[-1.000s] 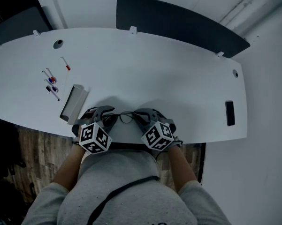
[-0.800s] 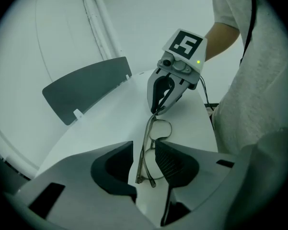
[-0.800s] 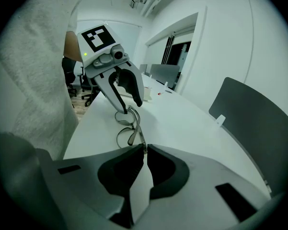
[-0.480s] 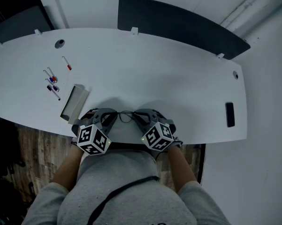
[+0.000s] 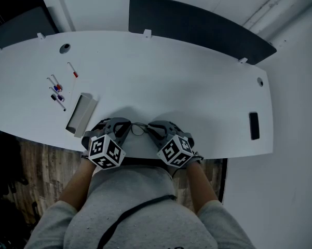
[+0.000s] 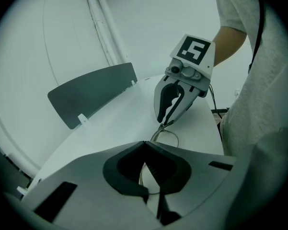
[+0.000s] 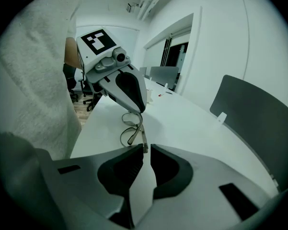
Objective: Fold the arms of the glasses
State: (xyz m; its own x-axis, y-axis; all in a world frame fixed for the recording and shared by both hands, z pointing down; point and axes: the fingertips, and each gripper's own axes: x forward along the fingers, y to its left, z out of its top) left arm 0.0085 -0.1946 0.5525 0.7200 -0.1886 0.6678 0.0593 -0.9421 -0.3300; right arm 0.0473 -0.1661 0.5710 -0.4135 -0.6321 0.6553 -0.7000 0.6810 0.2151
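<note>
Curved white table (image 5: 197, 87), dark divider (image 5: 197, 25), wooden floor (image 5: 36, 170).

Thin, wire-rimmed glasses (image 5: 138, 128) with rounded lenses are spotted right at the near edge of the white table (image 5: 197, 87), roughly midway along it. The frame is set lengthwise along that edge, lenses side by side. One straight arm is seen running on from the end lens.

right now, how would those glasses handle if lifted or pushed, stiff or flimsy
Probably light and springy: the glasses have a thin wire frame. The hinged arms would likely swing rather than stay rigid. On the smooth white table they would probably slide, not roll.
</note>
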